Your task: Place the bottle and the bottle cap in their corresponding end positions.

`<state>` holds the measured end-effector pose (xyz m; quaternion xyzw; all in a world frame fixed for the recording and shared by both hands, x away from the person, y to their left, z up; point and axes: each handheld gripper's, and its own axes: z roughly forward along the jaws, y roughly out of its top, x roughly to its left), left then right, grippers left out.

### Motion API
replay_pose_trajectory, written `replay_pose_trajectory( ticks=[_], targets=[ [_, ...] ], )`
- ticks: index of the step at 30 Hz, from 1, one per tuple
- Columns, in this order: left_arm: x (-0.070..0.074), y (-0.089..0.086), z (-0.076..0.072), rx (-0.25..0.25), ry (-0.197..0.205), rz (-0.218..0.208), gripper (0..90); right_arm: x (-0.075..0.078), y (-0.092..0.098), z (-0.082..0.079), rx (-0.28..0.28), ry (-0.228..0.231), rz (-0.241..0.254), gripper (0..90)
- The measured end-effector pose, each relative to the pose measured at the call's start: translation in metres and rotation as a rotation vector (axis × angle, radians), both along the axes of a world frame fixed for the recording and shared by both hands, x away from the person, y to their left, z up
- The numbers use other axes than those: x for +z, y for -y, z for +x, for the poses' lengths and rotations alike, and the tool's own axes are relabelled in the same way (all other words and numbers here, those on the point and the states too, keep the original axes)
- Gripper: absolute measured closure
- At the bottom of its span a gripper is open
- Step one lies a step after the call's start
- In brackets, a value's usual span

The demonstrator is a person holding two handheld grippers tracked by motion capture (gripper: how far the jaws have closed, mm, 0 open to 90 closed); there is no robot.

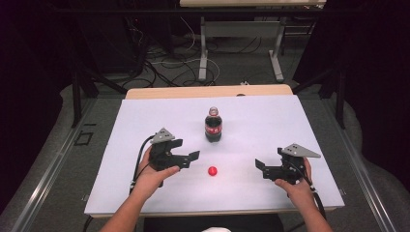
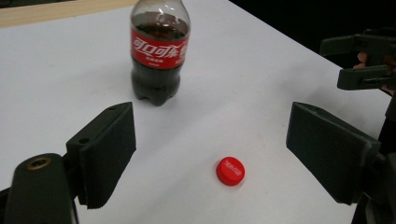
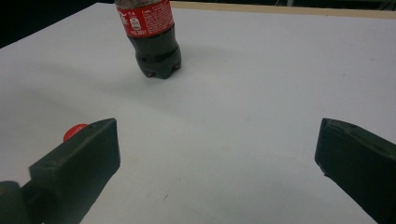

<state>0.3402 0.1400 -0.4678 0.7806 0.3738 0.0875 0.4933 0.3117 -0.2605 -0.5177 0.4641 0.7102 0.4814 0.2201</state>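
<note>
A cola bottle (image 1: 213, 126) with a red label stands upright near the middle of the white table cover; its neck looks uncapped. A red cap (image 1: 212, 170) lies flat on the cover in front of it. My left gripper (image 1: 186, 162) hovers left of the cap, open and holding nothing. In the left gripper view the cap (image 2: 230, 171) lies below the gap between the wide jaws (image 2: 210, 123), with the bottle (image 2: 159, 51) beyond. My right gripper (image 1: 261, 169) rests open to the right of the cap. In its own view the bottle (image 3: 154, 42) stands ahead and the cap (image 3: 74, 131) peeks from behind the left jaw.
The white cover (image 1: 270, 125) spans the tabletop, with a wooden edge (image 1: 193, 92) at the back. Beyond it stand desk legs (image 1: 203, 53) and tangled cables (image 1: 159, 63) on the floor. My right gripper (image 2: 366, 65) appears at the far right of the left gripper view.
</note>
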Motion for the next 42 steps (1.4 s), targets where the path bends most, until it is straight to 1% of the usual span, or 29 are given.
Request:
replay_pose_trajectory(
  ticks=[2,3,4,6,7,8,9,13,16,17,18,19,21,22,24,25,26,27,28,30,31,33,34,36,37,38,39,41,42],
  targets=[
    [0.003,-0.010,-0.002,0.024,0.004,0.001,11.3,0.000,0.001,0.000,-0.002,-0.002,-0.006,0.0],
    [0.003,-0.015,-0.004,0.036,0.003,-0.007,9.4,0.001,0.001,-0.001,0.000,-0.005,-0.004,0.0],
    [0.004,-0.021,-0.005,0.044,0.010,0.003,7.9,0.001,0.002,-0.001,-0.001,-0.002,-0.008,0.0],
    [0.003,-0.030,-0.007,0.095,0.010,0.002,5.7,0.001,0.003,-0.001,-0.005,0.000,-0.009,0.0],
    [0.003,-0.035,-0.007,0.113,0.011,0.011,4.0,0.001,0.003,-0.001,-0.012,0.006,-0.003,0.0],
    [0.002,-0.040,-0.008,0.131,0.002,0.003,2.5,0.001,0.004,-0.001,-0.003,0.005,0.002,0.0],
    [0.001,-0.045,-0.009,0.148,0.002,-0.001,1.1,0.001,0.005,0.000,-0.013,0.010,0.004,0.0],
    [-0.005,-0.066,-0.010,0.210,-0.004,-0.011,0.7,0.002,0.008,0.000,-0.015,0.006,0.004,0.0],
    [-0.010,-0.079,-0.012,0.252,-0.017,-0.023,0.7,0.002,0.011,0.000,-0.024,0.006,-0.004,0.0],
    [-0.012,-0.083,-0.013,0.266,-0.020,-0.024,0.7,0.002,0.012,0.001,-0.028,0.005,0.004,0.0],
    [-0.014,-0.086,-0.013,0.275,-0.023,-0.022,0.7,0.002,0.013,0.001,-0.031,0.002,-0.001,0.0],
    [-0.016,-0.090,-0.014,0.282,-0.027,-0.020,0.7,0.001,0.015,0.001,-0.027,0.003,0.005,0.0],
    [-0.020,-0.097,-0.015,0.307,-0.022,-0.020,0.7,0.001,0.016,0.002,-0.040,0.007,0.002,0.0],
    [-0.023,-0.100,-0.016,0.320,-0.022,-0.021,0.7,0.002,0.017,0.001,-0.043,-0.006,0.007,0.0],
    [-0.028,-0.107,-0.017,0.348,-0.024,-0.035,0.7,0.000,0.020,0.002,-0.048,0.006,0.003,0.0],
    [-0.031,-0.110,-0.017,0.359,-0.028,-0.040,0.7,0.000,0.021,0.002,-0.051,-0.001,-0.002,0.0],
    [-0.034,-0.112,-0.017,0.369,-0.028,-0.044,0.7,0.000,0.021,0.002,-0.054,-0.004,0.011,0.0],
    [-0.037,-0.114,-0.018,0.378,-0.029,-0.043,0.7,-0.001,0.022,0.003,-0.066,0.007,0.007,0.0],
    [-0.041,-0.116,-0.017,0.389,-0.023,-0.039,0.7,-0.002,0.023,0.004,-0.060,-0.001,0.005,0.0],
    [-0.046,-0.121,-0.017,0.402,-0.024,-0.027,0.7,-0.003,0.025,0.004,-0.073,-0.003,-0.001,0.0],
    [-0.049,-0.123,-0.017,0.409,-0.025,-0.024,0.7,-0.003,0.025,0.005,-0.077,0.000,0.006,0.0],
    [-0.053,-0.126,-0.016,0.438,-0.029,-0.007,0.7,-0.003,0.026,0.004,-0.085,-0.020,0.005,0.0],
    [-0.055,-0.128,-0.016,0.442,-0.025,-0.001,0.7,-0.004,0.027,0.006,-0.083,-0.007,0.009,0.0],
    [-0.058,-0.132,-0.017,0.450,-0.022,0.019,0.7,-0.006,0.028,0.006,-0.095,-0.016,0.006,0.0],
    [-0.059,-0.134,-0.017,0.455,-0.016,0.026,0.7,-0.007,0.029,0.007,-0.093,-0.013,0.009,0.0],
    [-0.060,-0.135,-0.018,0.458,-0.013,0.030,0.7,-0.009,0.030,0.008,-0.107,-0.008,0.008,0.0],
    [-0.061,-0.137,-0.018,0.464,-0.006,0.031,0.7,-0.009,0.032,0.008,-0.104,-0.028,-0.002,0.0],
    [-0.063,-0.139,-0.018,0.467,-0.004,0.026,0.8,-0.011,0.034,0.009,-0.108,-0.024,0.005,0.0],
    [-0.064,-0.140,-0.019,0.464,-0.006,0.026,0.8,-0.011,0.035,0.009,-0.115,-0.034,-0.001,0.0]
  ],
)
